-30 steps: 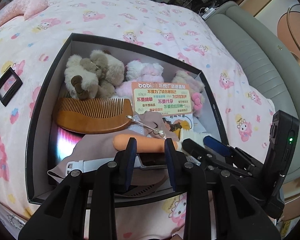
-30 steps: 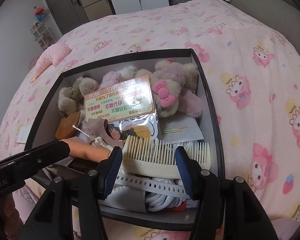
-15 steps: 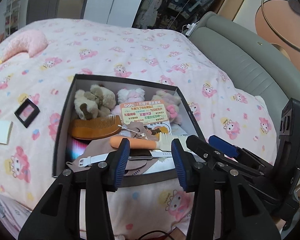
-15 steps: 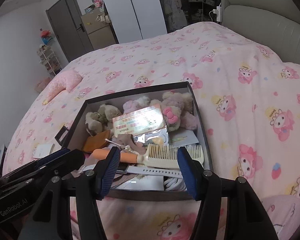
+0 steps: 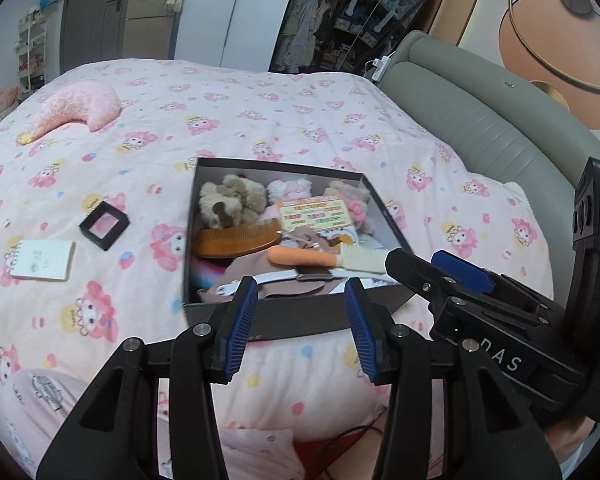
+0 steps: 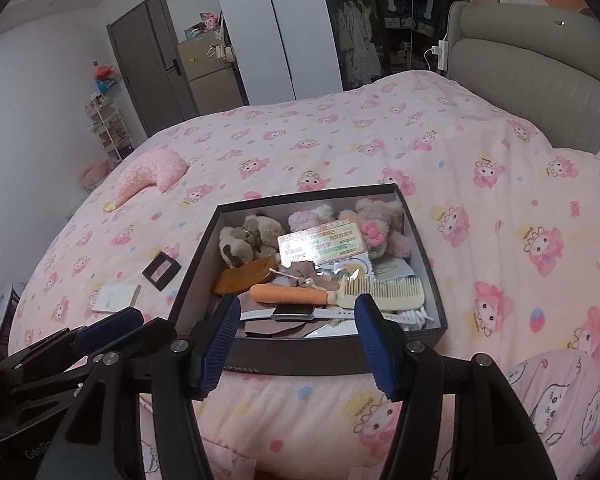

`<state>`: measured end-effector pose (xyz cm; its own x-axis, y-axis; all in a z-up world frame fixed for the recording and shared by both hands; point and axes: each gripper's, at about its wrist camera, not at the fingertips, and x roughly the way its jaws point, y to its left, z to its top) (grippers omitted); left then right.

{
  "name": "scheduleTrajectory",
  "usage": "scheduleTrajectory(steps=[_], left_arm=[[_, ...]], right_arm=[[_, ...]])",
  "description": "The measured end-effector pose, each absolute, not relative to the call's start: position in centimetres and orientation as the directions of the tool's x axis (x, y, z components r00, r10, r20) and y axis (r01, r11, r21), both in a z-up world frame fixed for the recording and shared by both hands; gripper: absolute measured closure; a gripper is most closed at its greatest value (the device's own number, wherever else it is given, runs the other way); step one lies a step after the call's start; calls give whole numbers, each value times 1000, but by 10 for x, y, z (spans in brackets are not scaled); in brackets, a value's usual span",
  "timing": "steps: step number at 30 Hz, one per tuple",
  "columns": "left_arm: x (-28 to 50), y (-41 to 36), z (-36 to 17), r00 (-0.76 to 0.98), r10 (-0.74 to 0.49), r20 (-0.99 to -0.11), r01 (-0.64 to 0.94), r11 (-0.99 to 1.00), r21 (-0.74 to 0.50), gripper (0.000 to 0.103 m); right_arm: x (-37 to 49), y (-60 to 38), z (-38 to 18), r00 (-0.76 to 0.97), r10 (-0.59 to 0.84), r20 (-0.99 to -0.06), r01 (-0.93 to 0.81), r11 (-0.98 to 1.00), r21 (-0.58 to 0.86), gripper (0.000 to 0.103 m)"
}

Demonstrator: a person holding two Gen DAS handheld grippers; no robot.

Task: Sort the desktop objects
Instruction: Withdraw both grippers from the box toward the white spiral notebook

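Note:
A dark open box (image 5: 300, 320) (image 6: 196, 260) sits on the pink bedspread. It holds plush toys (image 5: 230, 202) (image 6: 246, 236), a brown wooden comb (image 5: 236, 238) (image 6: 244, 276), a cream comb with an orange handle (image 5: 300, 258) (image 6: 288, 294), a printed card (image 5: 314, 212) (image 6: 320, 242) and a white-strapped watch (image 5: 284, 278) (image 6: 296, 312). My left gripper (image 5: 300, 312) is open and empty, above the box's near wall. My right gripper (image 6: 298, 332) is open and empty, also over the near wall.
A small black frame (image 5: 104, 224) (image 6: 161, 270) and a white notepad (image 5: 40, 260) (image 6: 114, 298) lie on the bedspread left of the box. A pink crescent cushion (image 5: 78, 110) (image 6: 150, 172) lies farther back left. A grey padded headboard (image 5: 480, 132) runs along the right.
Both grippers have pulled back and up from inside the box, so the box looks smaller and farther. Both jaws stay open. The box's contents have not moved.

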<state>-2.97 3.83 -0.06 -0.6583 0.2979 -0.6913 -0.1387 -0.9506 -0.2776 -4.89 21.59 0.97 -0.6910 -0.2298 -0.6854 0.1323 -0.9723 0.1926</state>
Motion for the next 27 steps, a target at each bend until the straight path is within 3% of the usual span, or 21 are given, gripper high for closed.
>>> scheduleTrajectory(steps=[13,27], left_arm=[[-3,-26,-10,-666,244,-705,-46,-957,-287,57],[-2,-135,-43,-654,105,-749,193,-934,-300,60]], right_arm=[[-31,150,2,-649,-266,-713,204,-963,174,47],[-59,40,-25,-537,-339,-772,331,-927,177,51]])
